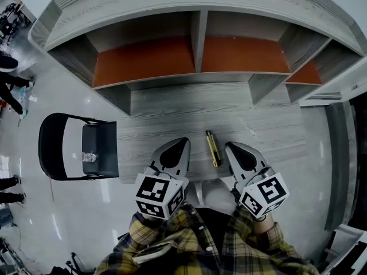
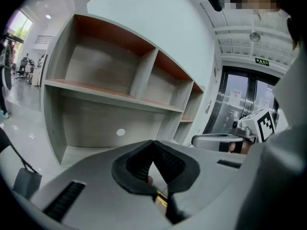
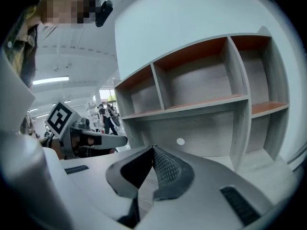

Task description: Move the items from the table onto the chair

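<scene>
In the head view, the yellow utility knife (image 1: 213,148) lies near the front edge of the counter (image 1: 172,105), between the left gripper (image 1: 182,142) and right gripper (image 1: 229,148), with the chair (image 1: 100,150) at the counter's left end; in the left gripper view the fingers (image 2: 172,164) meet empty above the counter, and in the right gripper view the fingers (image 3: 168,169) likewise meet with nothing between them.

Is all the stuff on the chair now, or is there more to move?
Done: one small thing already sits on the chair. In hand: nothing, since the left gripper and right gripper are both shut and empty. Left to move: the yellow utility knife lying on the table between them, and a thin pale item farther right.
</scene>
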`<act>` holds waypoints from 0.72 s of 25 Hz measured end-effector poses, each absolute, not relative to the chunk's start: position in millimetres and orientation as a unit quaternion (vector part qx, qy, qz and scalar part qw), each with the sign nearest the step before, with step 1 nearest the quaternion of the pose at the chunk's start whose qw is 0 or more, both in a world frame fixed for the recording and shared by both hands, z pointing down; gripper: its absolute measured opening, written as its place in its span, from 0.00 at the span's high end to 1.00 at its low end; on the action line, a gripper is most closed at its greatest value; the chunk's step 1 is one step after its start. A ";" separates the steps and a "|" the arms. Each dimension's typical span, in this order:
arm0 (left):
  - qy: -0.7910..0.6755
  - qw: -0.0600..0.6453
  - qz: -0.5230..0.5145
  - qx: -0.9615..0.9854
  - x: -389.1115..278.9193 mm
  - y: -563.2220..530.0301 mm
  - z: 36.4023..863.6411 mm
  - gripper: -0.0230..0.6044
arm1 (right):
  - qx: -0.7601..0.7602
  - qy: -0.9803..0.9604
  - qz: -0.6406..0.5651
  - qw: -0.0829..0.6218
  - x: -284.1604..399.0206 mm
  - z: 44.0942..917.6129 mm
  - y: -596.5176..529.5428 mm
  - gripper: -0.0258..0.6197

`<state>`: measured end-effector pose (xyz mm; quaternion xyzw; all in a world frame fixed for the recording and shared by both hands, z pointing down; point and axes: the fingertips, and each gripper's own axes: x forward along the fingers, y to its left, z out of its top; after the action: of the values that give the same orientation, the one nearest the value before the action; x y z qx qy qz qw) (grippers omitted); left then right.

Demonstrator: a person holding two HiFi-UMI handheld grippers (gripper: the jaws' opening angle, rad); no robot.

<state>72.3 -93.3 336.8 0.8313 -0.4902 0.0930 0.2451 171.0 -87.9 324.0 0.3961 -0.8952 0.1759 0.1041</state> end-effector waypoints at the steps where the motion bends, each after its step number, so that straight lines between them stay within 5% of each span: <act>1: -0.485 0.250 0.097 0.833 77.8 -93.9 341.1 0.96 | 0.400 -0.893 0.177 0.106 174.6 325.0 -88.1 0.93; 15: -0.495 0.347 0.142 0.784 136.6 -114.3 432.6 0.95 | 0.405 -0.887 0.186 0.120 225.7 341.9 -101.9 0.93; 18: -0.491 0.373 0.158 0.771 150.0 -114.0 459.8 0.86 | 0.403 -0.886 0.194 0.124 236.6 348.7 -101.4 0.93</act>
<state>150.0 -114.0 459.8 0.7711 -0.4912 0.1578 0.3731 236.6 -101.4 348.7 0.4029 -0.8858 0.1936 0.1245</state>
